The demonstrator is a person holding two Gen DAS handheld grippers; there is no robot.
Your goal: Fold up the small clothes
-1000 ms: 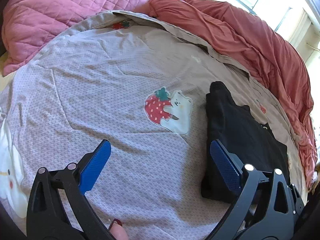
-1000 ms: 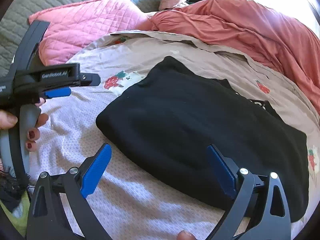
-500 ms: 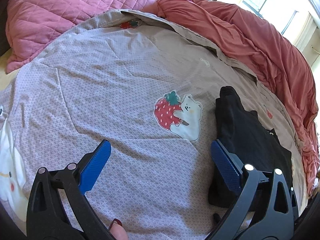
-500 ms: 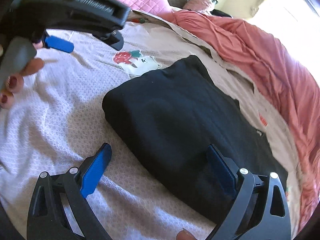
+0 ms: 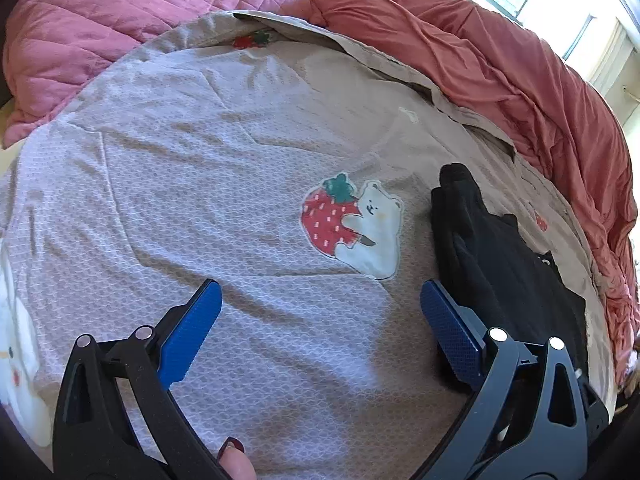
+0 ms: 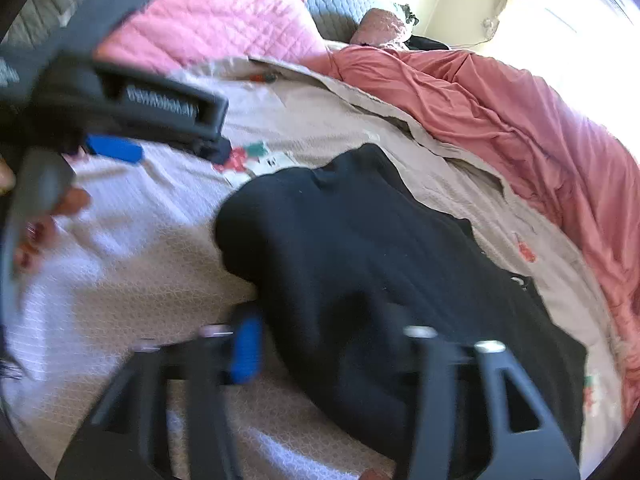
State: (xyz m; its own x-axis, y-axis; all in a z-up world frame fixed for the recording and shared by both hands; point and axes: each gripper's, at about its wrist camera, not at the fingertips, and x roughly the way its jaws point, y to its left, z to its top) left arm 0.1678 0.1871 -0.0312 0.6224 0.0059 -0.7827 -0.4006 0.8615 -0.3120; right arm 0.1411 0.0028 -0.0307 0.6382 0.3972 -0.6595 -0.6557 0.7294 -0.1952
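A folded black garment [image 6: 380,264] lies on the grey patterned bed sheet [image 6: 132,280]. It also shows at the right of the left wrist view [image 5: 504,272]. My right gripper [image 6: 320,344] is blurred, with its jaws narrowed around the garment's near edge; the right finger is hidden against the black cloth. My left gripper [image 5: 320,320] is open and empty above the bare sheet [image 5: 200,184], left of the garment. It also shows at the upper left of the right wrist view [image 6: 120,148].
A strawberry-and-bear print [image 5: 352,228] marks the sheet beside the garment. A pink quilted pillow [image 5: 120,28] lies at the back left. A salmon duvet [image 5: 520,92] is bunched along the right side and back.
My right gripper's jaws have narrowed from wide open onto the black garment's near edge, and it has swung. My left gripper stays open and has shifted slightly.
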